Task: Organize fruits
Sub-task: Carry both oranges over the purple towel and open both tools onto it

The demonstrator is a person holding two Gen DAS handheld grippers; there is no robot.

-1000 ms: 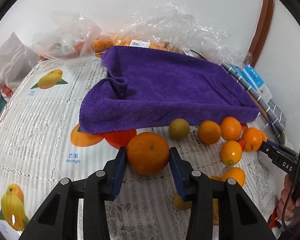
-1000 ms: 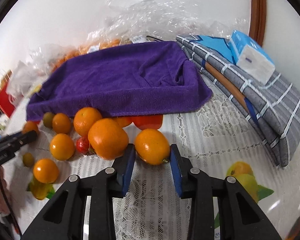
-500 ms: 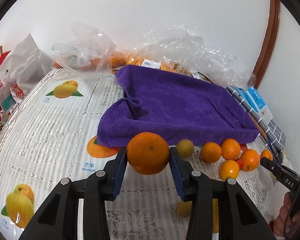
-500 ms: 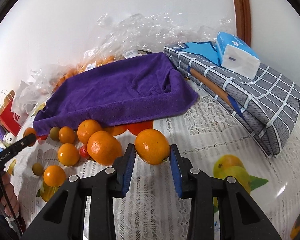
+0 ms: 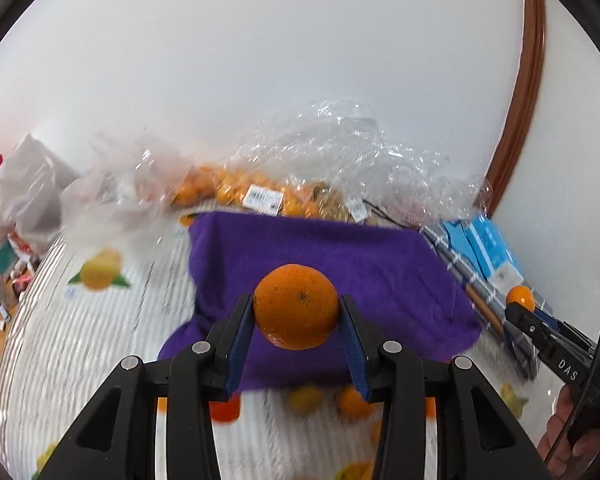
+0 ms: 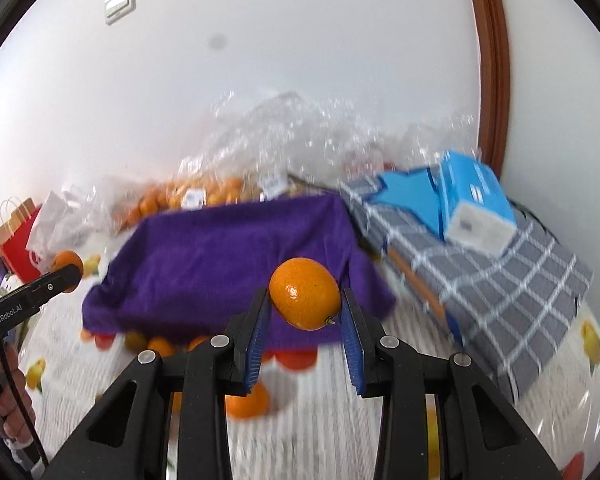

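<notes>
Blue-padded jaws of the left gripper (image 5: 297,322) are closed on a round orange (image 5: 296,306), held in the air in front of the purple towel (image 5: 364,264). A glossy oval orange (image 6: 305,298) is likewise clamped between the jaws of the right gripper (image 6: 305,320), raised above the towel's near edge. Loose fruit (image 6: 247,400) is seen blurred on the tablecloth (image 6: 320,420) below.

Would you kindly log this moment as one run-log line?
left gripper: shut on orange | right gripper: shut on mandarin | both above purple towel
</notes>
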